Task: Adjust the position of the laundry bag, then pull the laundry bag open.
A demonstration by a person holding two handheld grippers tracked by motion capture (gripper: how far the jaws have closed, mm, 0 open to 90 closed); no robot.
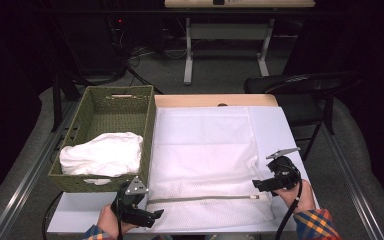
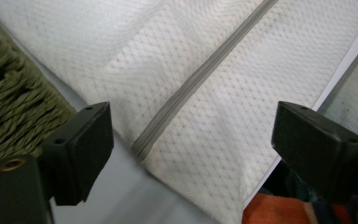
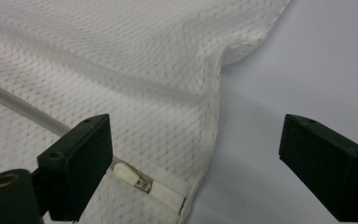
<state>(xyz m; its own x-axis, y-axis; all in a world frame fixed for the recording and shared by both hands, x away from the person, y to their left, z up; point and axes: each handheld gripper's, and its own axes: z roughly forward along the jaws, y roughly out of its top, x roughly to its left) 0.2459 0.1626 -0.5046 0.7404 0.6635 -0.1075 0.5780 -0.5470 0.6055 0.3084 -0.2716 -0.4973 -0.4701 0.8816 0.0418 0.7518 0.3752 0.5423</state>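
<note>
white mesh bag (image 1: 205, 160), grey zipper (image 1: 200, 199), olive woven basket (image 1: 92, 182), plaid sleeve (image 1: 316, 224)

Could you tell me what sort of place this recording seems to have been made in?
Probably a lab or studio set up for recording laundry handling: a white table holding a mesh laundry bag and a woven basket of white cloth, dark surroundings, and cables on the floor.

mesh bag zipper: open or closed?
Closed. The grey zipper runs unbroken across the mesh bag, with its pull at the right end; no gap shows.

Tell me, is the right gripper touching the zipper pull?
Cannot tell. In the right gripper view the open right gripper has one pad overlapping the zipper pull, with no gap or contact plain.
</note>
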